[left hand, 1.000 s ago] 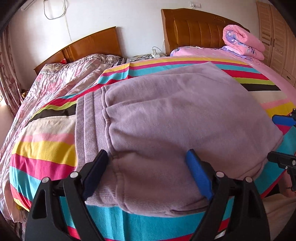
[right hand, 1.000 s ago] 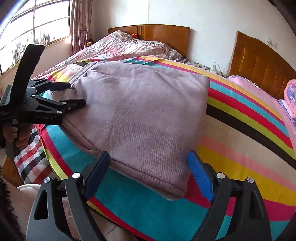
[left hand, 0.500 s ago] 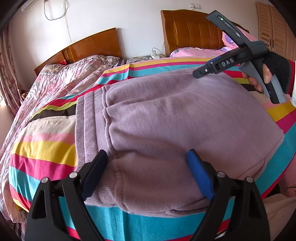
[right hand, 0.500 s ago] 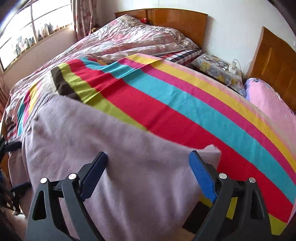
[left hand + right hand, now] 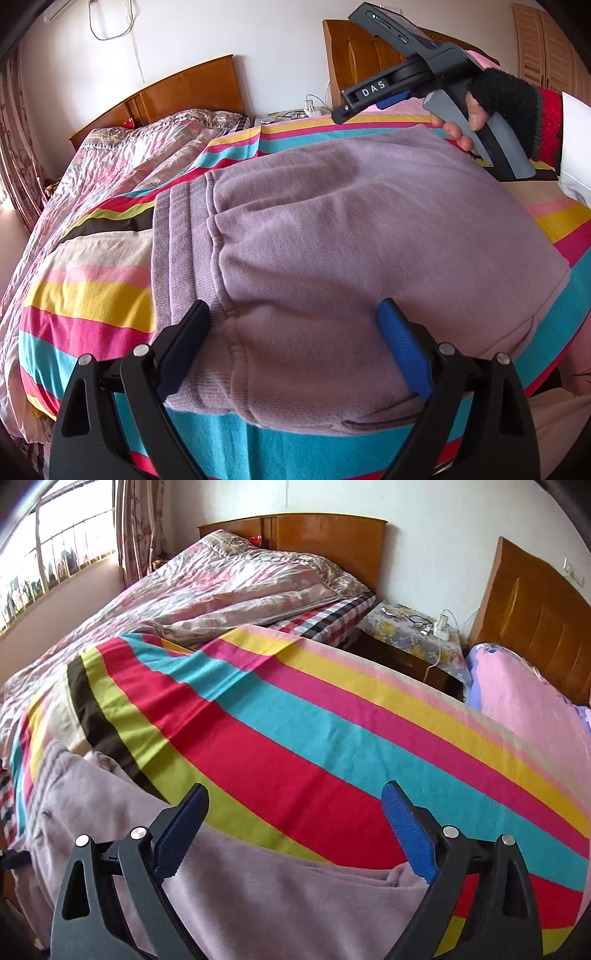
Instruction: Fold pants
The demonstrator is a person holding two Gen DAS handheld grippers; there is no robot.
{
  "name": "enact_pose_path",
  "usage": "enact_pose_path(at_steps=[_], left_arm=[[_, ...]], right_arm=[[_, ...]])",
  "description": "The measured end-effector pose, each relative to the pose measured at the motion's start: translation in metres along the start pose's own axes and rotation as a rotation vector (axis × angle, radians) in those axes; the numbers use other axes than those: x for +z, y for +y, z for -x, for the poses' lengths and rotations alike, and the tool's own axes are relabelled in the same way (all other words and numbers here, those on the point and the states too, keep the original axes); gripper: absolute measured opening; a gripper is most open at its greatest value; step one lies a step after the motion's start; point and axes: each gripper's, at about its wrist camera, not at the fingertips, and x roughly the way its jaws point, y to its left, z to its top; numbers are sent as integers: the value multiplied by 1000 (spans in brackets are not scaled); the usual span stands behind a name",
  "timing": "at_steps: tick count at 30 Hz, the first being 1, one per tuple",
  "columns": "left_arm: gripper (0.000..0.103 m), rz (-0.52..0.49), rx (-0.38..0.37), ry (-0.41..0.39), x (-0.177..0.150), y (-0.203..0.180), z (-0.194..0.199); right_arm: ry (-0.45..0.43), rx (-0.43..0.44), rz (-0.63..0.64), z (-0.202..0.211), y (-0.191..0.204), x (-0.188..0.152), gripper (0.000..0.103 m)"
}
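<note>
The lilac fleece pants (image 5: pixel 351 236) lie folded on the striped bedspread (image 5: pixel 88 295), with the ribbed waistband (image 5: pixel 177 236) on the left. My left gripper (image 5: pixel 291 347) is open and empty, its jaws spread over the near edge of the pants by the waistband. My right gripper (image 5: pixel 295 830) is open and empty above the far edge of the pants (image 5: pixel 258 904). In the left wrist view the right gripper's body (image 5: pixel 417 85) hovers above the far right part of the pants, held by a gloved hand.
A second bed with a pink floral quilt (image 5: pixel 229 583) stands to the left. A nightstand (image 5: pixel 410 635) with a power strip sits between two wooden headboards. A pink pillow (image 5: pixel 524 698) lies at the right. A window (image 5: pixel 48 557) is at far left.
My right gripper has risen from the near right edge of the pants and moved over to their far side. My left gripper has stayed put.
</note>
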Motion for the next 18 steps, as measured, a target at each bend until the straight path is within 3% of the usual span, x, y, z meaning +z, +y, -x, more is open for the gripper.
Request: enact_pose_path(at_steps=[2, 4, 7, 10, 13, 15, 18], left_arm=[[94, 6, 1, 2, 0, 1, -1], [94, 8, 6, 7, 1, 1, 0], [95, -3, 15, 16, 1, -2, 4], [100, -8, 19, 24, 1, -3, 11], [101, 11, 21, -6, 2, -4, 27], [101, 31, 37, -65, 5, -7, 42], [102, 39, 49, -154, 10, -16, 63]], right_arm=[[14, 103, 54, 2, 28, 1, 91], [49, 144, 148, -6, 61, -3, 91], [111, -24, 236, -28, 81, -10, 91], [21, -151, 118, -7, 60, -3, 91], [-107, -89, -28, 51, 35, -9, 92], [-177, -77, -49, 92, 32, -30, 92], [-258, -103, -34, 152, 40, -88, 92]])
